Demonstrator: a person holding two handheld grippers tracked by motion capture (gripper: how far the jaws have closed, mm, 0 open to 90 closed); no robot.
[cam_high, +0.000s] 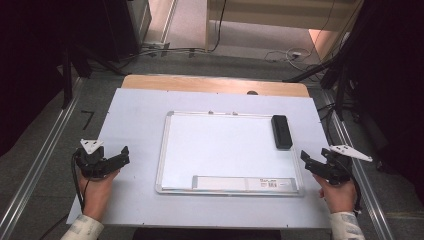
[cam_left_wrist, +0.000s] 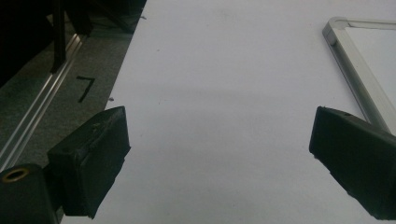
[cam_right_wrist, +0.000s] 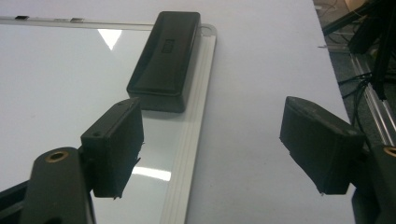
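1. Right tongs (cam_high: 306, 159): jaws spread wide, nothing between them. Held low over the worktop's right edge, pointing in toward the whiteboard.
2. Left tongs (cam_high: 123, 154): also wide apart and empty, parked over bare worktop just off the board's left frame. Looks like a neutral ready pose, both hands flanking the board symmetrically.
3. Eraser (cam_right_wrist: 164, 59): the black block nearest the right tongs, so that's my read on the target. It lies flat on the whiteboard's far-right corner, long side along the right frame, touching or slightly overlapping it. In the right gripper view it sits ahead and a bit left of the jaw gap, not yet lined up.
4. Whiteboard (cam_high: 200, 150): flat in the middle of the worktop (cam_high: 135, 107), surface looks clean. Labelled strip along its near edge; can't read the print.
5. Judgement: eraser's narrow width fits the jaw spread, so a grasp across the short axis makes sense. The right hand needs to go forward and shift left first.
6. Risk: the raised frame beside the eraser could catch the outer jaw.
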